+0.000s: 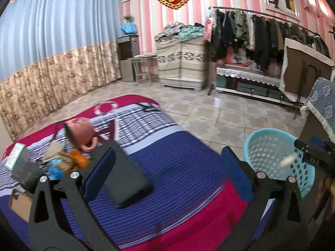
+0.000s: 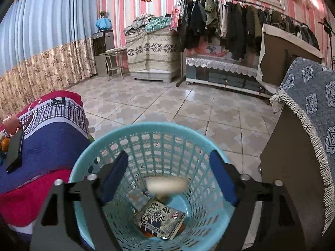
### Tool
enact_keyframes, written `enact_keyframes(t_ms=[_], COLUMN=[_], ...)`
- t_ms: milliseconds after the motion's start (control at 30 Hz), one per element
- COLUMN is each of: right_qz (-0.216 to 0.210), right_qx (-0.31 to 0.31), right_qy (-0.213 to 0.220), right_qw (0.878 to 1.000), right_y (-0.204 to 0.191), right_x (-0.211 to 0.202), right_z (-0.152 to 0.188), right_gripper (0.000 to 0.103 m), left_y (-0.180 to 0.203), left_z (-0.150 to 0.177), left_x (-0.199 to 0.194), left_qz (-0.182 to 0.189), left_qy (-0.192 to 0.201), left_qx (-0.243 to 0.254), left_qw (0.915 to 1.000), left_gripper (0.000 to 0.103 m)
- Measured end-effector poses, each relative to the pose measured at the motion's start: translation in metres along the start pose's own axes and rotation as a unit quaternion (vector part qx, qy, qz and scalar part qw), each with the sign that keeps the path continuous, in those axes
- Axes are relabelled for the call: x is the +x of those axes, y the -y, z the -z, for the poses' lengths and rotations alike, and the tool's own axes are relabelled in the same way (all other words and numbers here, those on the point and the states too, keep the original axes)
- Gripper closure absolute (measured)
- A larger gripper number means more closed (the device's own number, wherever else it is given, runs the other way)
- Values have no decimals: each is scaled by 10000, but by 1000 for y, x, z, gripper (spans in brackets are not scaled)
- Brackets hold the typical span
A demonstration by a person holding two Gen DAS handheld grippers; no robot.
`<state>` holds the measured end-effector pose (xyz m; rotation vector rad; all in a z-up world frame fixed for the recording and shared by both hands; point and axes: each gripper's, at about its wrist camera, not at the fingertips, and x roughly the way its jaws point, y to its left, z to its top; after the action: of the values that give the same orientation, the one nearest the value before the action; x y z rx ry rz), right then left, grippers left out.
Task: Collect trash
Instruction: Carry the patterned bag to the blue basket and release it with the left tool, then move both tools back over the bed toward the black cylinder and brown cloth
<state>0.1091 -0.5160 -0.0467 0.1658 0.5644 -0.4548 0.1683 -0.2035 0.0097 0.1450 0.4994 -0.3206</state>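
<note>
Right gripper (image 2: 167,177) above basket (image 2: 94,152), jaws wide, gripping nothing; pale scrap (image 2: 167,184) mid-air between them, box (image 2: 160,221) at bottom. Left gripper (image 1: 167,171) over bed (image 1: 178,146), jaws wide, empty.

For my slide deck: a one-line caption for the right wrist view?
Open right gripper over the turquoise basket, a pale blurred scrap between its fingers, above a printed packet.

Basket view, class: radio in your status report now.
Right gripper open above basket. Pale scrap blurred between jaws, untouched. Left gripper open, empty, over bed. Nothing blocking.
</note>
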Motion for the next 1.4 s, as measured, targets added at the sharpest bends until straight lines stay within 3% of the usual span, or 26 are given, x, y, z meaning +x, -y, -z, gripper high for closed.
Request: enact_keyframes(t_ms=[200,500,667,1000,1400], right_qz=[-114,-503,-862,-1314,-1643], right_qx=[119,-178,-412,-706,-944], right_qy=[171,379,397,242,92], right_qw=[9997,9979,9946,9885,9819], right_y=[-12,-62,-98,-155,-218], right_x=[-24,-67,-83,-86,-76], right_z=[0,-4,2,14,20], right_gripper=[8,8,8,8,8], left_y=[-44,-110,-153,-232,-276], left_z=[6,21,38,74,92], left_x=[-19,-55,-70,-77,-67], left_qz=[-177,-610,-1055,-1665,-1762], left_qy=[-7,49,-2,-353,-528], left_qx=[-390,-895,-1068,-1337,-1566], left_qw=[9991,9941,9887,9763,9704], left_gripper=[6,6,6,6,6])
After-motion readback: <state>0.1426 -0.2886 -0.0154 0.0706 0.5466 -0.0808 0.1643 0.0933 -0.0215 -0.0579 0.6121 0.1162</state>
